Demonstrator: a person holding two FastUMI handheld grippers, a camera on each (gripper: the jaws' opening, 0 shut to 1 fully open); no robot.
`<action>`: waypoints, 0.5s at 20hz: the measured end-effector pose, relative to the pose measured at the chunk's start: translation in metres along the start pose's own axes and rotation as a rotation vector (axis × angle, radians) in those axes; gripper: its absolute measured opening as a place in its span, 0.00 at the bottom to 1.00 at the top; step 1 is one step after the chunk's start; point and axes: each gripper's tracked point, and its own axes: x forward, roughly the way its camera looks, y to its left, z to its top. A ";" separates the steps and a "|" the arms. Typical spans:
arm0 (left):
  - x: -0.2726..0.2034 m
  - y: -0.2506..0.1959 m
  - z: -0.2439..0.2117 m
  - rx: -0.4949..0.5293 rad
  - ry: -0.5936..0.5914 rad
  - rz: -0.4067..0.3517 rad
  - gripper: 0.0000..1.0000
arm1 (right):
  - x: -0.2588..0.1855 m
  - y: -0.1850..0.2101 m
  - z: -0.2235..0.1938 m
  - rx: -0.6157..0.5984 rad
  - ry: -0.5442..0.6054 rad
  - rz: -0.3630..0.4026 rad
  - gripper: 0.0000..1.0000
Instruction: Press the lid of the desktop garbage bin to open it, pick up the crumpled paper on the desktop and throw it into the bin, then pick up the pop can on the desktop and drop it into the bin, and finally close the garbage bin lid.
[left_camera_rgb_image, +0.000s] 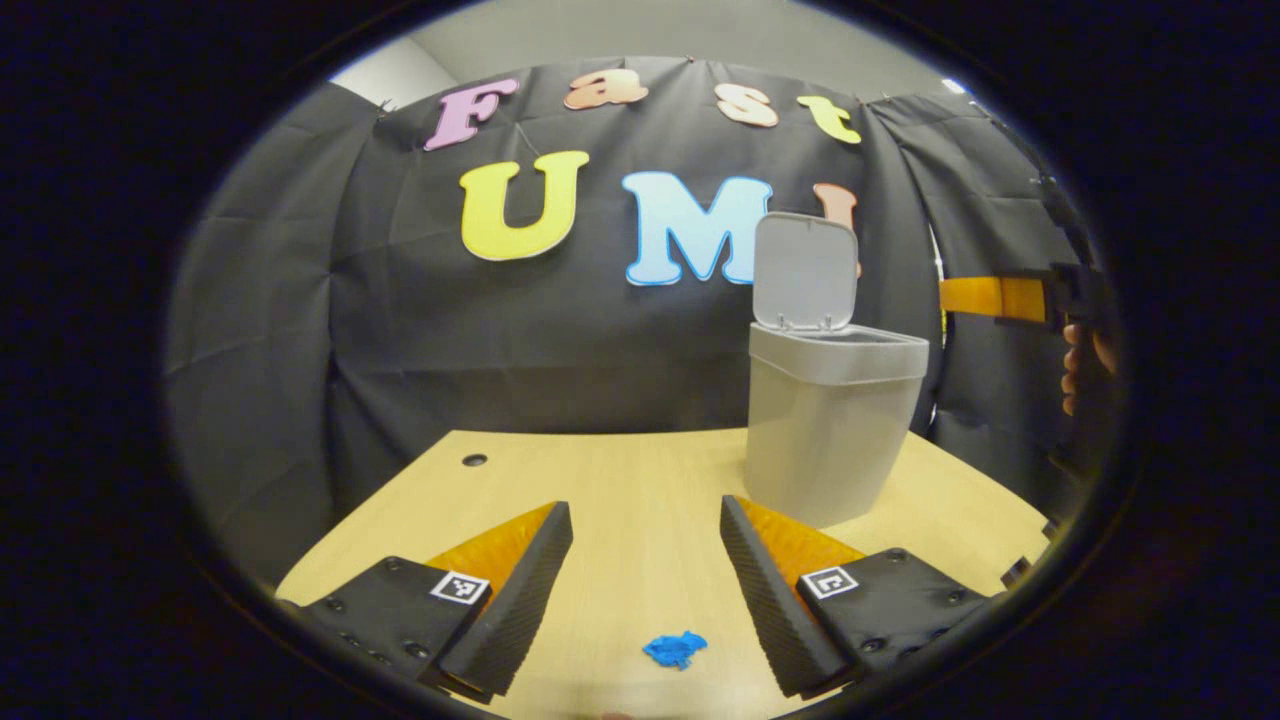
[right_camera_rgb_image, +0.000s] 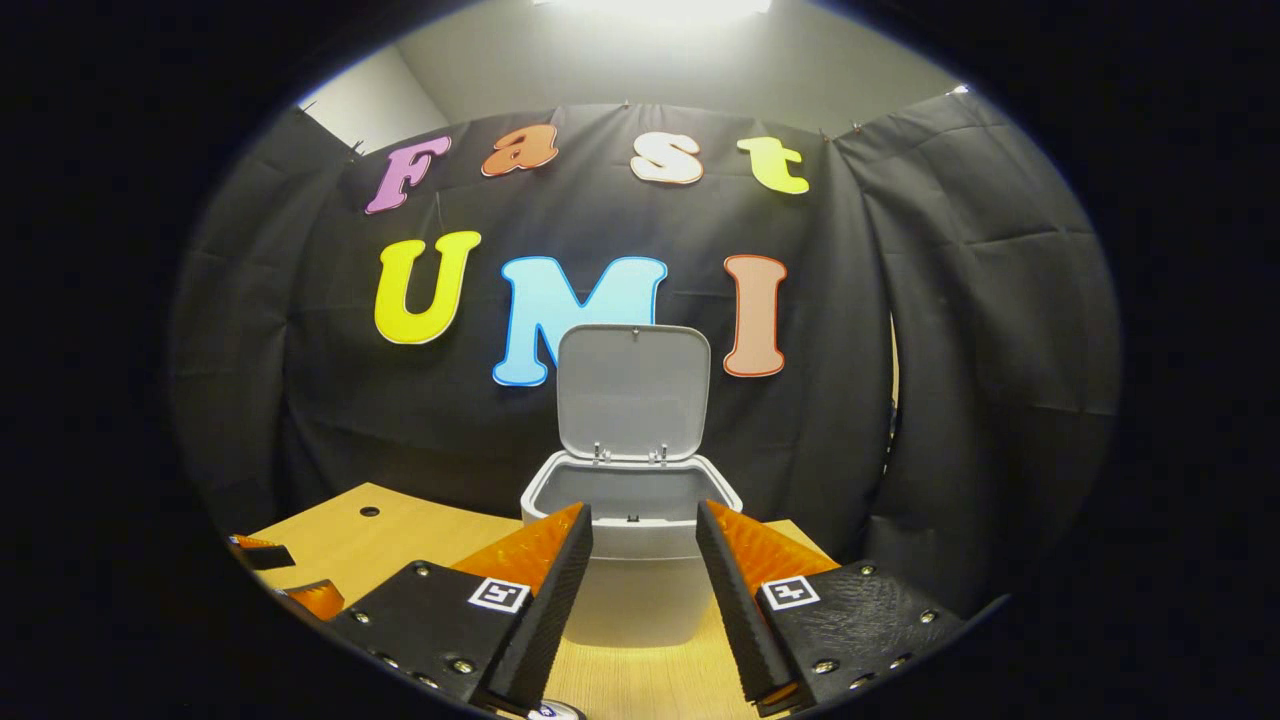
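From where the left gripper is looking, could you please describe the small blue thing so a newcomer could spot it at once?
Start at the wooden table with the grey bin standing open on its right side. Come toward the camera, to the table's near edge, between the left gripper's two open fingers. There lies a small crumpled blue scrap, the only bright blue, wrinkled thing on the bare wood.

A light wood-grain counter (left_camera_rgb_image: 640, 490) fills the lower part of the left gripper view, with a small dark round hole (left_camera_rgb_image: 474, 460) near its far left corner. Behind it hangs a black cloth wall (left_camera_rgb_image: 400, 330) — creased and pinned along its top edge — with a second dark curtain panel (right_camera_rgb_image: 1000, 330) folding in on the right. Above the cloth, a pale grey plastered wall (right_camera_rgb_image: 560, 70) rises to a bright overhead light (right_camera_rgb_image: 650, 10) — its glare washes the upper edge of the right gripper view.
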 end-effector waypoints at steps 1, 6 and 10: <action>0.001 0.000 -0.009 0.001 0.019 -0.002 1.00 | -0.004 -0.001 -0.002 0.000 0.005 -0.005 0.69; 0.008 -0.001 -0.055 -0.013 0.105 -0.020 0.98 | -0.019 -0.003 -0.010 -0.006 0.015 -0.028 0.71; 0.015 -0.003 -0.100 -0.020 0.205 -0.031 0.98 | -0.032 -0.001 -0.020 -0.027 0.040 -0.025 0.96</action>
